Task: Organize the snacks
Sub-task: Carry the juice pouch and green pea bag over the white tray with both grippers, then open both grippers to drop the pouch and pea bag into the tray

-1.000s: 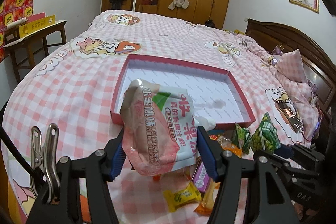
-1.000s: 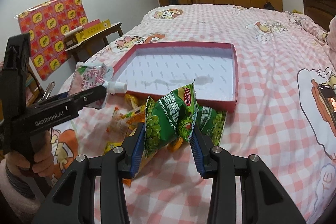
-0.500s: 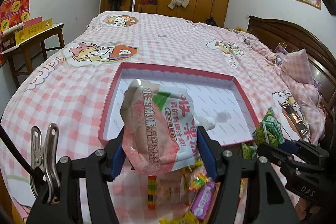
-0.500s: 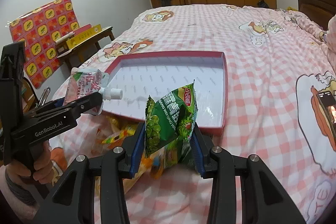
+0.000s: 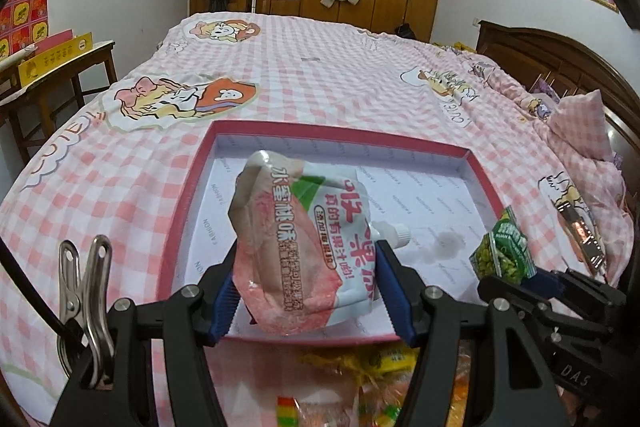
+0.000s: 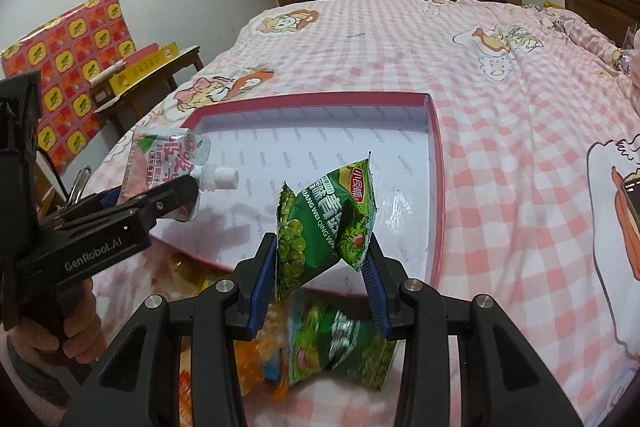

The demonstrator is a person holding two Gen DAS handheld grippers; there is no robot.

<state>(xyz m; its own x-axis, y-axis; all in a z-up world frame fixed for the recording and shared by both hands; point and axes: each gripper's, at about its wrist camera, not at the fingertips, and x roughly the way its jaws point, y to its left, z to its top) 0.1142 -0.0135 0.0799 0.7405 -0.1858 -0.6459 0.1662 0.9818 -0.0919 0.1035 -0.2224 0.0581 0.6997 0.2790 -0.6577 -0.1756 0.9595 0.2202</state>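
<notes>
A wide bed (image 5: 320,67) covered in a pink and white checked quilt with cartoon prints fills both views. On the quilt lies a shallow red-rimmed box (image 5: 340,141) with a white printed floor (image 6: 320,147), open side up.

The left hand-held gripper (image 5: 306,293) is closed on a pink and white spouted drink pouch (image 5: 300,247), its blue pads pressing the pouch from both sides. The pouch hangs above the near left part of the box, its white screw cap (image 5: 400,233) pointing right. In the right wrist view the same pouch (image 6: 164,163) shows at the left, over the box's near left corner.

The right hand-held gripper (image 6: 322,275) is closed on a green pea snack packet (image 6: 324,223), crumpled between its blue pads and held upright above the near edge of the box. From the left wrist view this packet (image 5: 502,249) sits at the box's right side.

Below both grippers, on the quilt just in front of the box, lies a loose pile of snacks (image 6: 256,347), among them a second green packet (image 6: 344,347) and orange and yellow wrappers, partly blurred.

A metal clip (image 5: 84,291) hangs on the left gripper's frame.
</notes>
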